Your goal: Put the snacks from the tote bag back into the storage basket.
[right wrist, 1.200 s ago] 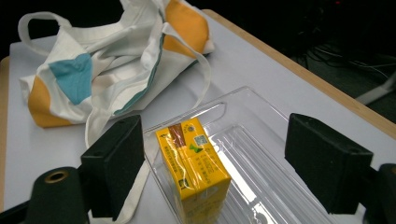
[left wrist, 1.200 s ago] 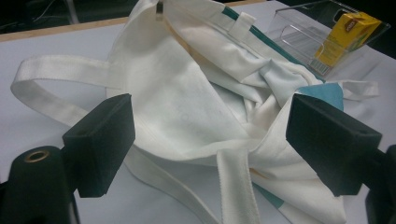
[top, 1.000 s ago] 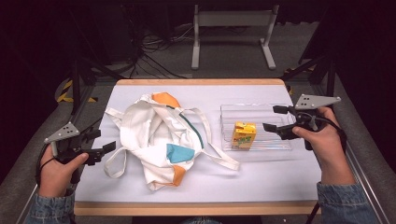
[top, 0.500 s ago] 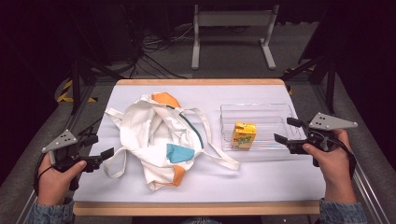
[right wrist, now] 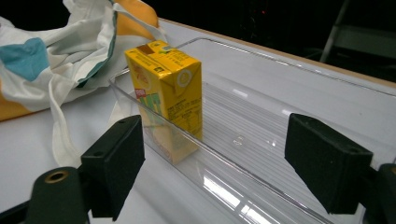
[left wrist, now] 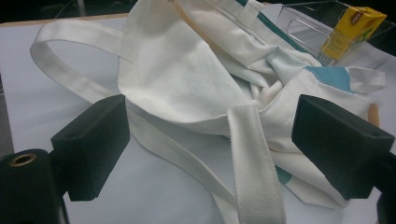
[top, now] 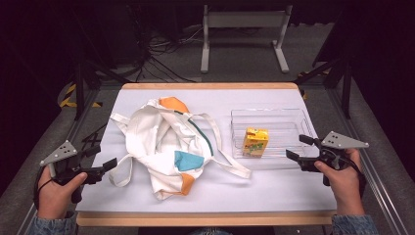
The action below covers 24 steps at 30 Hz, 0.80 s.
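The left claw [top: 104,168] is held wide open and empty at the lower left of the frame, just off the white surface [top: 274,186], its jaws pointed at the crumpled white tote bag [top: 164,142] lying left of centre, with one strap [left wrist: 254,158] seen between the jaws but not gripped. The right claw [top: 299,150] is held wide open and empty at the right, just beside the clear plastic tray [top: 288,120], in which a yellow juice carton [top: 255,141] is stood upright at the near left end.
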Each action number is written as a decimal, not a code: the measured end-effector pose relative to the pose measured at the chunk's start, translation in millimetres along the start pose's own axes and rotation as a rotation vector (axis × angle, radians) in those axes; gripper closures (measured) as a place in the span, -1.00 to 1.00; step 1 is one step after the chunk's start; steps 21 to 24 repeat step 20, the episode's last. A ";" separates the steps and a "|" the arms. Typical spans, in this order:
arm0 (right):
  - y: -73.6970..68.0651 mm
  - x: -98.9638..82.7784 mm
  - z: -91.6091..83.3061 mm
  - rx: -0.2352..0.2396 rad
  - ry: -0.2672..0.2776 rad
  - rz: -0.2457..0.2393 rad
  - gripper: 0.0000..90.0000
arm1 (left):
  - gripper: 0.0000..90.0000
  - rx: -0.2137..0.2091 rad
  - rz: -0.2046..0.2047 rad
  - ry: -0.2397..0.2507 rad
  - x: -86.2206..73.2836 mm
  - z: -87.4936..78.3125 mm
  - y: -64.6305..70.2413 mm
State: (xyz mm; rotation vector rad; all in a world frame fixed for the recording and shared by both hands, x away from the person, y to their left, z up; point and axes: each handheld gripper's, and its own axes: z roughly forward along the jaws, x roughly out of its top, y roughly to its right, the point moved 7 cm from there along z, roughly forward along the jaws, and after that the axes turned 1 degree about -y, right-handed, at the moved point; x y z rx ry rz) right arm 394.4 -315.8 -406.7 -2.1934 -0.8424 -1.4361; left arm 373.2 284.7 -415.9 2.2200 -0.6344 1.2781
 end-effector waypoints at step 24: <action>1.6 -20.9 6.5 -0.079 -0.035 0.006 -0.57 | -0.79 -0.002 -0.019 -0.055 -12.7 12.6 -7.0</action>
